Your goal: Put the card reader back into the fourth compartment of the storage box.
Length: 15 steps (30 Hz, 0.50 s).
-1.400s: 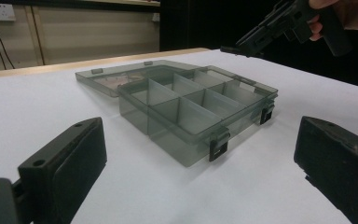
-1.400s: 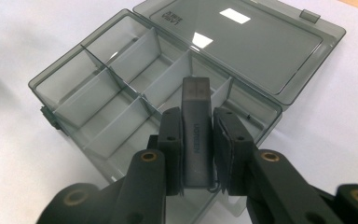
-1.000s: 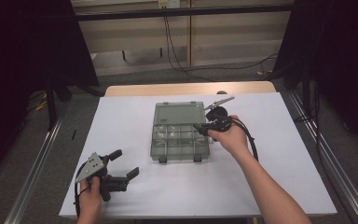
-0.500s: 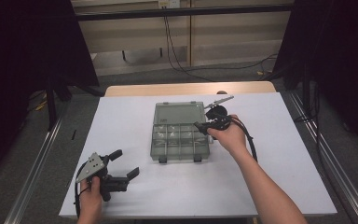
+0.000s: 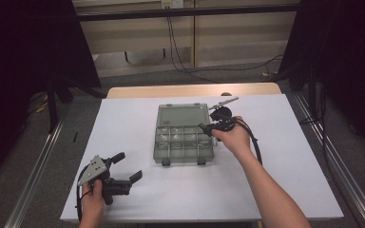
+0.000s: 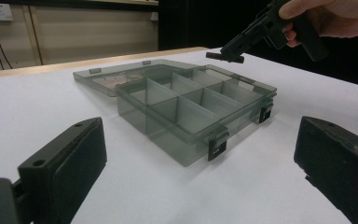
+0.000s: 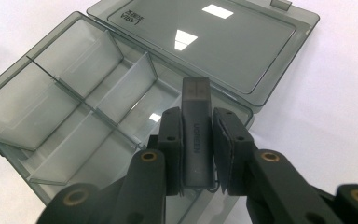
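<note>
A smoky translucent compartment box (image 5: 183, 142) lies in the middle of the white table (image 5: 138, 118), its lid (image 5: 182, 114) folded flat toward the far side. My right gripper (image 5: 208, 127) hovers over the box's right end, shut on a small dark grey adapter stick (image 7: 196, 126). The stick stands upright between the pads, over a right-hand compartment (image 7: 163, 112). From the left gripper view, the box (image 6: 191, 112) has bare compartments, and the right gripper (image 6: 226, 56) hangs above its far corner. My left gripper (image 5: 129, 166) rests at the table's front left, open, with nothing between its fingers.
Metal rails (image 5: 38, 166) run along both sides of the table and black curtains (image 5: 24, 57) hang to the left and right. Cables (image 5: 180, 57) trail across the floor behind. The right gripper's cable (image 5: 256, 142) loops beside the person's wrist.
</note>
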Available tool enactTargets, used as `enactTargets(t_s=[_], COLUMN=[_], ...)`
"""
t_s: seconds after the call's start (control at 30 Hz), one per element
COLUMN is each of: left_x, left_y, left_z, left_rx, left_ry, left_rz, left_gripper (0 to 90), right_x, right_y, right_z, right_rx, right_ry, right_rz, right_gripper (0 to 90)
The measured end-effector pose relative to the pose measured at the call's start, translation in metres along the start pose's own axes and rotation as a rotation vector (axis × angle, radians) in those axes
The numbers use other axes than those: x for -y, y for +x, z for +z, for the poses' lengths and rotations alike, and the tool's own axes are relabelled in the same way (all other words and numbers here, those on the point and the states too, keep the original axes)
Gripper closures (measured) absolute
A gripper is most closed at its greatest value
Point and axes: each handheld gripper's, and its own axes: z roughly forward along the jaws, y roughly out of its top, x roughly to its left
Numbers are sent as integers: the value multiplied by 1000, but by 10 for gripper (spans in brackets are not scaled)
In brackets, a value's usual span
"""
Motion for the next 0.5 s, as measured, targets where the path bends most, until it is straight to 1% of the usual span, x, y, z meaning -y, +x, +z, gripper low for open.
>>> enactTargets(t_s=[0.5], left_x=[0], left_y=[0], left_z=[1], left_rx=[1], left_ry=[0], left_rz=[-1], left_gripper=[25], right_x=[-1], right_y=[0], right_z=[3], right_rx=[-3], right_ry=[-2], right_rz=[4], right_gripper=[741])
